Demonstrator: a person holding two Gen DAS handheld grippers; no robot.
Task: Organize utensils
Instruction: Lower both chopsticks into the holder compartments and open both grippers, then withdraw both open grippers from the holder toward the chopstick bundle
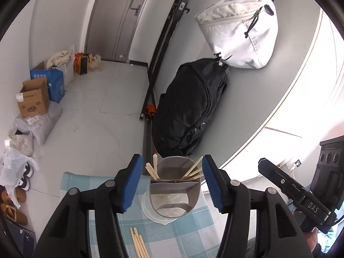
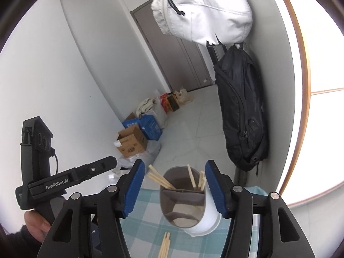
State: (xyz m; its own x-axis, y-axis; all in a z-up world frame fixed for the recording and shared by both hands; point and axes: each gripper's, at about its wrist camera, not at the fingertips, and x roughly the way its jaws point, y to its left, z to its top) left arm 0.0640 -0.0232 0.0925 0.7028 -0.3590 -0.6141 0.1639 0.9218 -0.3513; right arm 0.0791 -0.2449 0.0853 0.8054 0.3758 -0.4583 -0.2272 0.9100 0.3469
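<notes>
a table under a blue-and-white checked cloth (image 1: 185, 236), and on it a grey divided utensil holder (image 1: 175, 185) standing upright in a white plastic dish (image 1: 150, 212). wooden chopsticks (image 1: 192, 172) lean out of its far compartments, some left, some right. more loose chopsticks (image 1: 137, 243) lie flat on the cloth just in front of the holder. beyond the table edge, pale floor tiles, a grey door (image 1: 120, 19), a brown cardboard box (image 1: 33, 99) and a blue box (image 1: 53, 81) against the wall with bags around them. a black backpack (image 1: 189, 107) hangs on the wall under a white bag (image 1: 236, 30).

now the hands: the left gripper (image 1: 173, 181) points down at the holder, blue pads apart, nothing between them pressed. the right gripper (image 2: 174, 186) sits alongside at the same slant, jaws likewise parted and empty, holder framed in the gap.
</notes>
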